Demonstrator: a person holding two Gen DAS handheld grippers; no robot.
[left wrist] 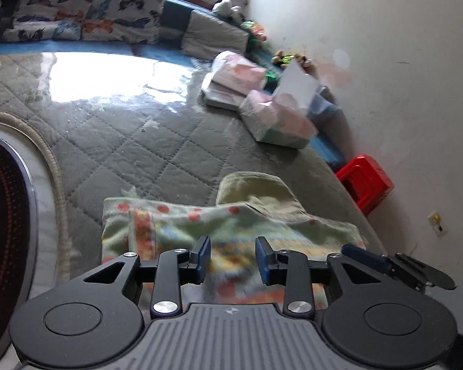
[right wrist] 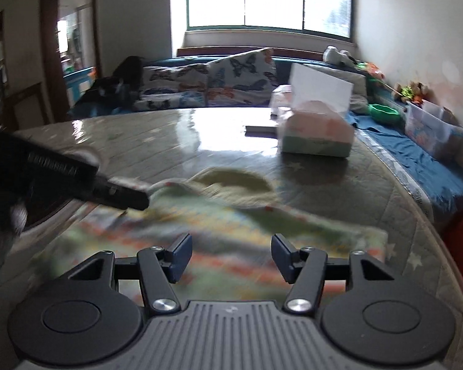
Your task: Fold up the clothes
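A pale green garment (left wrist: 200,225) with orange dots and a colourful print lies partly folded on the grey quilted mat (left wrist: 132,141). Its plain olive part (left wrist: 256,191) sticks out at the far side. My left gripper (left wrist: 233,259) is open and empty just above the garment's near edge. In the right wrist view the same garment (right wrist: 237,225) lies blurred in front of my right gripper (right wrist: 231,256), which is open and empty above it. The left gripper's dark body (right wrist: 77,182) reaches in from the left over the garment's far left corner.
Wrapped tissue packs (left wrist: 271,114) and a white card (left wrist: 296,86) sit at the mat's far right. A red plastic stool (left wrist: 367,182) stands by the white wall. Butterfly-print cushions (left wrist: 86,15) line the back. A round dark object (left wrist: 3,215) sits at the left.
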